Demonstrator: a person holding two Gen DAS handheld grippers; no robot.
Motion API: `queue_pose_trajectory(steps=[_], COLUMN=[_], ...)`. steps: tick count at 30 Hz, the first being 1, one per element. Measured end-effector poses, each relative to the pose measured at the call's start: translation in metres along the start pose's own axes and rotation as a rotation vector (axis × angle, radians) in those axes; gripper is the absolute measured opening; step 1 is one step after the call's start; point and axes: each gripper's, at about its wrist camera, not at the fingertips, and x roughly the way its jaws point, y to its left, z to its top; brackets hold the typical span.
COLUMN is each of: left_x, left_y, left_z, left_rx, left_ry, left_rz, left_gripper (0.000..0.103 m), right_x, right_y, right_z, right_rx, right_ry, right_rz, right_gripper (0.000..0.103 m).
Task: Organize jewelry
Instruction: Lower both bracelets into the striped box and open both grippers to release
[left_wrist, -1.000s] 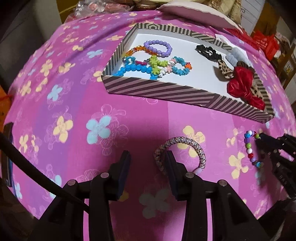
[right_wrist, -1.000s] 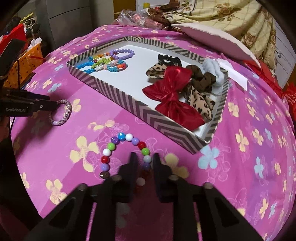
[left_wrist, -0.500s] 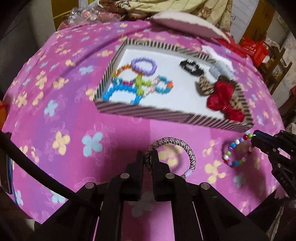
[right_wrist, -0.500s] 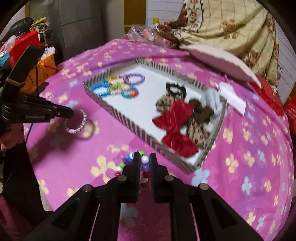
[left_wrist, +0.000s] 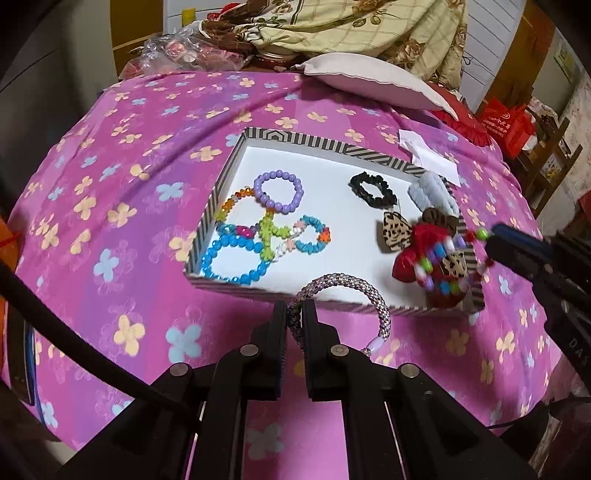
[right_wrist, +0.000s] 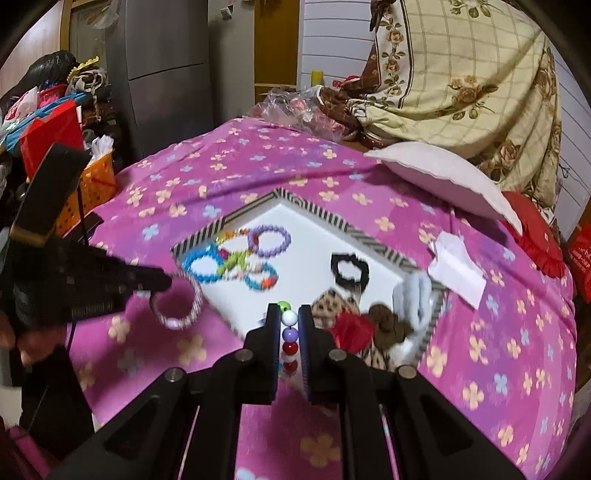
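L gripper (left_wrist: 294, 314) clenched on woven bracelet (left_wrist: 354, 291), pinched at one end; the loop hangs ahead & right of its tips, off the pink cloth, near edge of striped tray (left_wrist: 207, 218) just beyond. R gripper (right_wrist: 288, 325) clenched on bead bracelet (right_wrist: 289, 332), tray ahead.

Risks, imo: thin pinch → woven loop could slip or swing out mid-carry. Bead strand dangles, may snag tray wall or the red bow (right_wrist: 354, 328) inside. Letting go too soon drops both short of tray.
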Motion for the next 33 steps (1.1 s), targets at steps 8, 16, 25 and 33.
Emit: queue_pose_trajectory(steps=[8,16,25,33], left_x=[0.026,0.058,0.079,0.092], left_y=[-0.006,-0.002,-0.007,-0.014], left_z=[0.015,0.019,0.026,0.023], left_rx=[-0.025,-0.044,-0.040,-0.020], left_ry=[0.020,0.066,0.088,0.092], left_rz=[0.002,0.022,0.022,0.054], left_gripper=[0.011,0.011,0.011,0.011], right_x=[0.054,0.120,0.172,0.165], right_y=[-0.004,-0.017,-0.064,-0.074], right_z=[0.037,0.044,0.036,0.028], right_rx=[0.035,0.115,0.236,0.292], right_ry=[0.042,0.128,0.196,0.167], right_rz=[0.041,0.111,0.036,0.057], right_gripper=[0.009,0.009,0.010,0.016])
